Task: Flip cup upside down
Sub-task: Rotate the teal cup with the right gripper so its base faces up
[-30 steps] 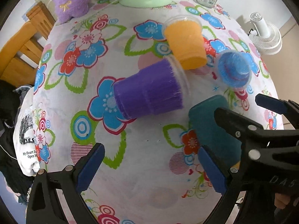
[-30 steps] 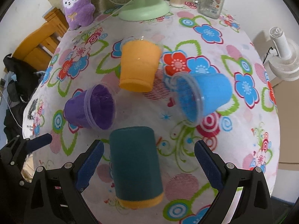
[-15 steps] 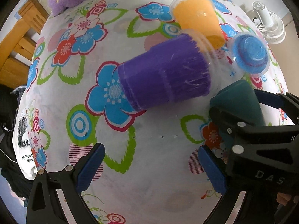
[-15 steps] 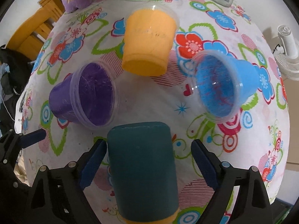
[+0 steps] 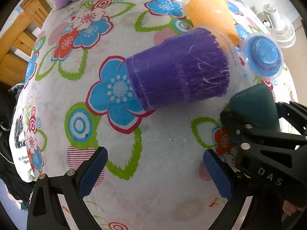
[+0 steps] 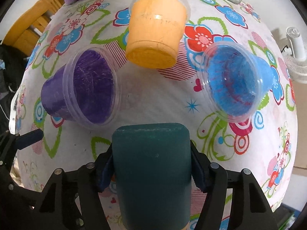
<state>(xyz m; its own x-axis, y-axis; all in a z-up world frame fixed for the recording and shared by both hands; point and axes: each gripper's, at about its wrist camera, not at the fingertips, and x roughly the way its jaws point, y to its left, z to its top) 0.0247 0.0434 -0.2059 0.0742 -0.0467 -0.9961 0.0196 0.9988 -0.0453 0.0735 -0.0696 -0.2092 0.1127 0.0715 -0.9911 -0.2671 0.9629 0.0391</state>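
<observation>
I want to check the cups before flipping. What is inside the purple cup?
In the right wrist view the purple cup lies on its side, mouth toward the camera. Only its purple-coated inner wall shows; nothing loose is visible. The deepest part is dark, so the bottom cannot be judged.

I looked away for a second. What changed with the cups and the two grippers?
The right gripper moved in and closed on the teal cup, which it had only straddled before. The left gripper stayed open and came closer to the purple cup. The purple, orange and blue cups stayed on their sides.
</observation>
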